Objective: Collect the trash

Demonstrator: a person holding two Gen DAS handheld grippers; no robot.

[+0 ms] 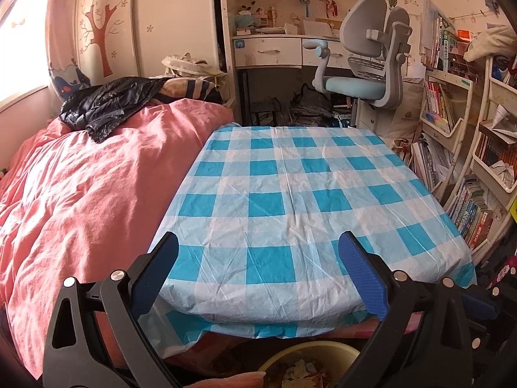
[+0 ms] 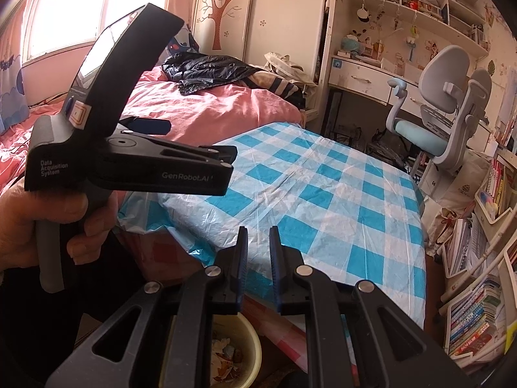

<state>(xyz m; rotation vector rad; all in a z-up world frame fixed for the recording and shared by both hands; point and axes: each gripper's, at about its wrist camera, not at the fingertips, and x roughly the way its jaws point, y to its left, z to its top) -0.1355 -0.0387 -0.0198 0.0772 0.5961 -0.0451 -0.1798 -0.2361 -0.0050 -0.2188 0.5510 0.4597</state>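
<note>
Below, a round yellow plastic bin [image 2: 239, 352] of crumpled paper scraps sits on the floor by the blue-and-white checked plastic tabletop [image 1: 290, 194].
Left gripper [image 1: 258, 258] hangs above it, fingers spread wide, empty; right gripper [image 2: 258, 265] nearly closed, empty. Pink quilted bed [image 1: 80, 194] alongside.

Both black grippers have blue ribbed fingers [image 1: 362, 271], silver rivets and white "GenRobot.AI" lettering [image 2: 185, 175] on the body

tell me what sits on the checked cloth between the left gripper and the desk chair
Nothing: in the left wrist view the checked cloth is bare from the left gripper to the desk chair.
</note>
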